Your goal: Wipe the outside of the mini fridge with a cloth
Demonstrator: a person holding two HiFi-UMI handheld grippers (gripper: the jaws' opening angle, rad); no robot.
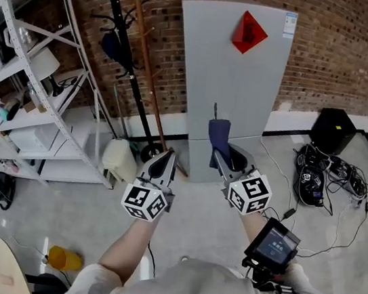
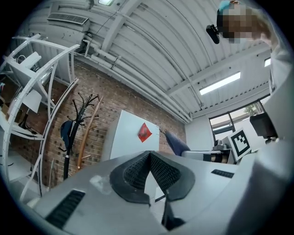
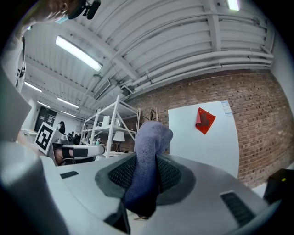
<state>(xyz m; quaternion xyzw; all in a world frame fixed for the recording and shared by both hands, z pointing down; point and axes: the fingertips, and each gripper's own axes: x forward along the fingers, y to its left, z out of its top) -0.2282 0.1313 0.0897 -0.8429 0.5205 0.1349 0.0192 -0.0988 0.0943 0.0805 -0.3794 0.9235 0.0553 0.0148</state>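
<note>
Brick wall closes off the far side of a grey floor. At the floor's left edge stands white shelving, with a black coat rack just beside it. The left gripper hangs over the floor, its jaws pressed together on nothing.

The mini fridge stands upright at the floor's far edge, against the brick. It shows a plain pale door with a red diamond sticker near the top and a small label at the upper right corner. No dirt can be made out on it from here.

The right gripper is clamped on a blue cloth, whose free end juts past the jaws toward the door's lower part and appears short of it. A black box and cables lie near the floor's right edge.

Wiping looks not yet begun; this reads as the approach. The next move calls for pressing the cloth flat on the door and sweeping across.
</note>
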